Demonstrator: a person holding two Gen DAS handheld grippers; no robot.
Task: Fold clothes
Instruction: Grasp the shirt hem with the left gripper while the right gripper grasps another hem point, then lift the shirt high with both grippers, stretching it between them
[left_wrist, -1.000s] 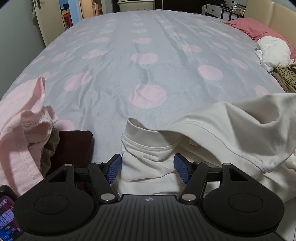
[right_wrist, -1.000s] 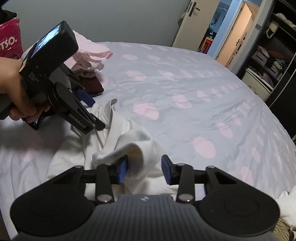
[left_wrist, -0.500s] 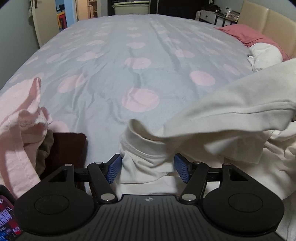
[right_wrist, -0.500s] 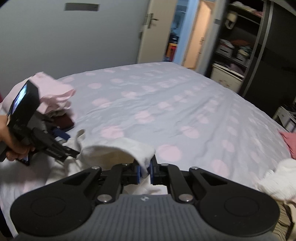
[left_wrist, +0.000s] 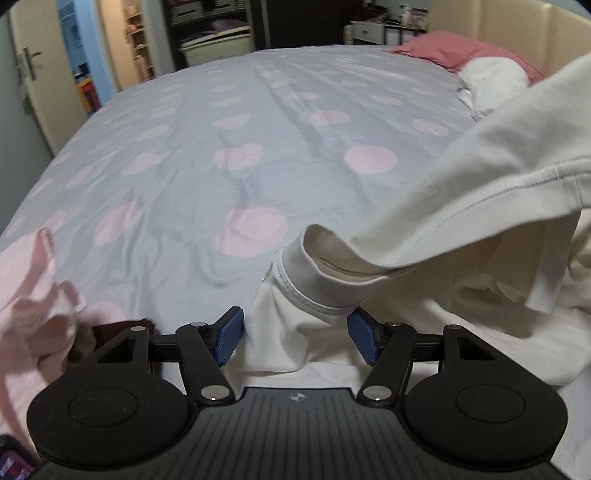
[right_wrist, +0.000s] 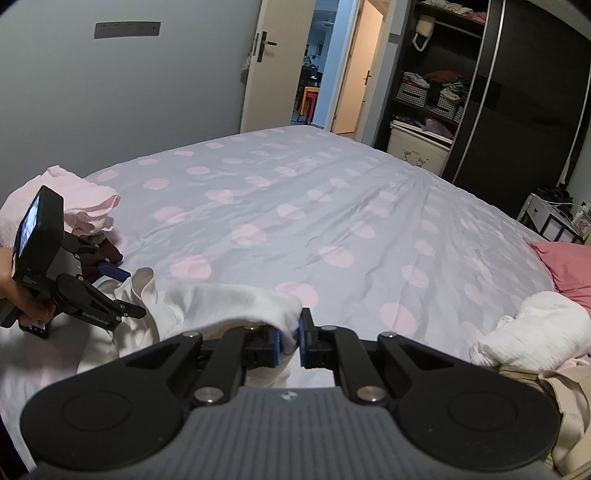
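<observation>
A cream white shirt (left_wrist: 461, 206) lies crumpled at the near edge of the bed. My left gripper (left_wrist: 295, 334) is open, its blue pads on either side of the shirt's ribbed collar (left_wrist: 306, 291). In the right wrist view the same shirt (right_wrist: 221, 306) stretches from the left gripper (right_wrist: 114, 291), held by a hand, up to my right gripper (right_wrist: 290, 339). The right gripper is shut on a fold of the shirt and holds it lifted above the bed.
The bed (left_wrist: 258, 147) has a grey cover with pink dots. A pile of pink and dark clothes (right_wrist: 74, 203) sits at the left edge. A white bundle (right_wrist: 532, 332), beige cloth (right_wrist: 565, 387) and a red pillow (right_wrist: 569, 266) lie at the right. A dark wardrobe (right_wrist: 517, 92) and an open door (right_wrist: 332, 74) are beyond.
My right gripper closed on a fold of the white shirt and raised it up and to the right. The left gripper stayed open around the collar.
</observation>
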